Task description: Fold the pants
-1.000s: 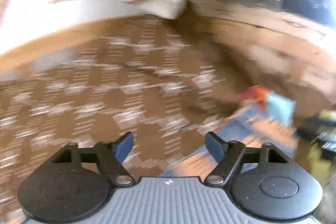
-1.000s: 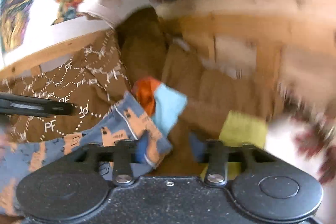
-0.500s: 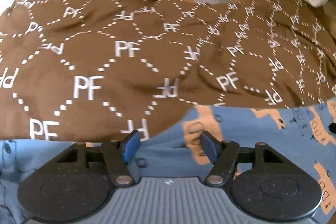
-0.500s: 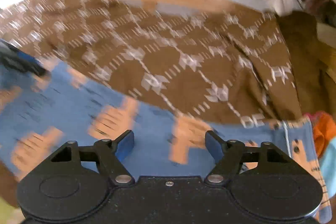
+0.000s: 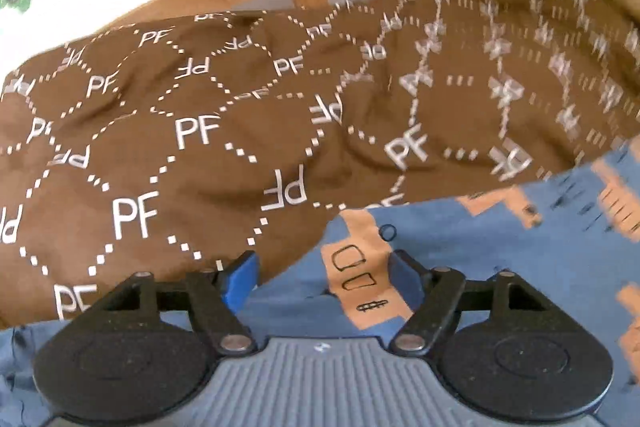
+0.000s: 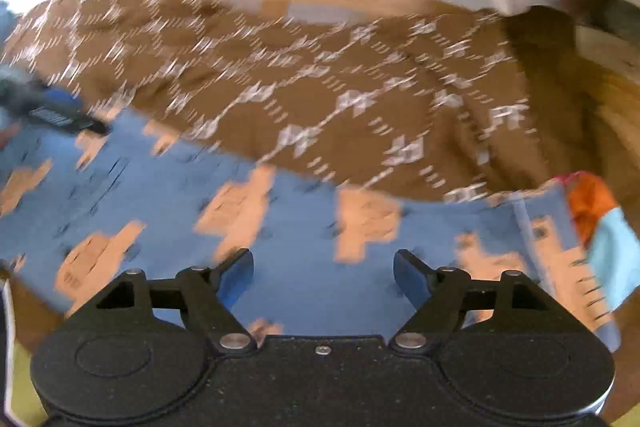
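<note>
Black tongs (image 5: 323, 273), blue pads, silver screws (right pair (image 6: 323, 273) seemingly alike).

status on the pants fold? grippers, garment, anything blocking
Left gripper open, right gripper open, both over the blue pants, gripping nothing. Pants spread on the brown PF blanket, unfolded. Orange-and-blue cloth at their right end.

Left gripper (image 5: 323, 271) and right gripper (image 6: 323, 271): jaws spread wide.

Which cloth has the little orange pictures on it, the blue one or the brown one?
The blue pants, lying closest under both open grippers, carry the orange pictures. The brown cloth behind them has only white PF letters and dotted lines.
</note>
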Demonstrator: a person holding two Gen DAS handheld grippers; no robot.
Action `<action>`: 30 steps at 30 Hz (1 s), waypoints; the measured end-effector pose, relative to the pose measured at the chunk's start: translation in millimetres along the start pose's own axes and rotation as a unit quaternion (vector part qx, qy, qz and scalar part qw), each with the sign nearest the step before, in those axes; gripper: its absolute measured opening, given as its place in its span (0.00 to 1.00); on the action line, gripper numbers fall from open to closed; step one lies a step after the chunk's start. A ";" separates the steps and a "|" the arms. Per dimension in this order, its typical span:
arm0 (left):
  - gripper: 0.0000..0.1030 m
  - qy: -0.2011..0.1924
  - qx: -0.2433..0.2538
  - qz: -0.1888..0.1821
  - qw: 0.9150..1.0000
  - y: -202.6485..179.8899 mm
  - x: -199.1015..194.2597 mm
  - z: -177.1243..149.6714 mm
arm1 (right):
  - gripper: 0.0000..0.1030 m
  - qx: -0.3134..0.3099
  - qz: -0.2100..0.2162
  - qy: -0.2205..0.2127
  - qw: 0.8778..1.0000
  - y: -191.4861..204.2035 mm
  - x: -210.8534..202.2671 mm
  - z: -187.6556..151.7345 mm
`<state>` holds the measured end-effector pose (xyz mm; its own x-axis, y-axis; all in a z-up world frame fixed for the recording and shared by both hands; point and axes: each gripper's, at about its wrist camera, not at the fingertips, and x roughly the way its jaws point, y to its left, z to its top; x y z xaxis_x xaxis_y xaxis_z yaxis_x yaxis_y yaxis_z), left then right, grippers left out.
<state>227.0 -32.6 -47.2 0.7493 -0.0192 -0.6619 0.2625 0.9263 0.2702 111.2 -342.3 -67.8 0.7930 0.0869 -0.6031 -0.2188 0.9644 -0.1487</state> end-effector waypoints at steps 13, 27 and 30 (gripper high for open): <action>0.94 -0.044 -0.004 -0.047 0.998 -46.3 -25.1 67.4 | 0.92 0.236 -0.115 -0.045 0.964 -86.1 -90.1 -37.7; 0.94 -0.012 0.173 -0.272 0.947 -290.7 11.1 150.2 | 0.72 0.386 -0.037 -0.059 0.920 -133.0 -69.7 -70.0; 1.00 0.011 0.154 -0.262 0.953 -303.0 26.7 147.5 | 0.70 0.408 -0.032 -0.074 0.909 -140.8 -67.4 -73.9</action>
<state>257.1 -369.3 -43.6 0.4548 -0.4380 -0.7755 0.7658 0.6369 0.0893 46.6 -502.4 -64.2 0.8700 -0.0020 -0.4930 0.2780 0.8279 0.4872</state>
